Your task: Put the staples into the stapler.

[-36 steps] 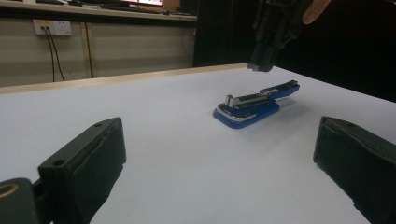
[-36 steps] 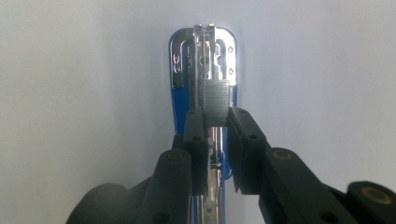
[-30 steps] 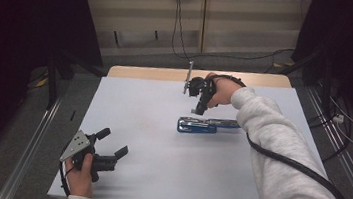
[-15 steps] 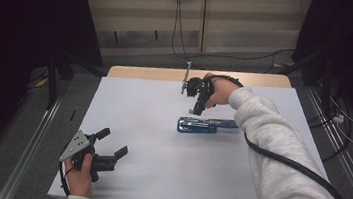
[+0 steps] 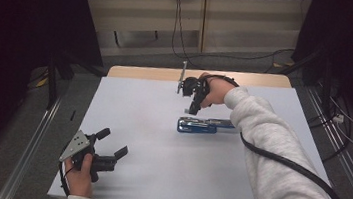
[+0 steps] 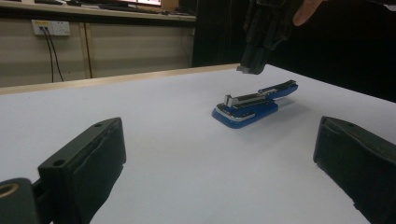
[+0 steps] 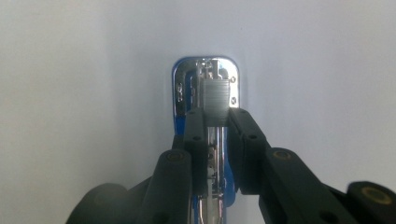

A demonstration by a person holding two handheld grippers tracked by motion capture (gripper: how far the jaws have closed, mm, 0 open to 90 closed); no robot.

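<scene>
The right gripper (image 5: 192, 108) hung nose-down over the blue stapler (image 5: 205, 126) lying mid-table, its narrowed jaws pinching a small strip of staples (image 7: 216, 101), apparently to load it, while the left gripper (image 5: 117, 153) rested wide open aside.

Two black jaws of the left claw (image 6: 219, 172) rise from the bottom edge, set wide apart with nothing between them, low over the white counter (image 6: 154, 116). Farther off lies a blue stapler (image 6: 254, 102), its top opened. The right claw (image 6: 254, 51) hangs just above it, pointing down, jaws nearly together.
</scene>
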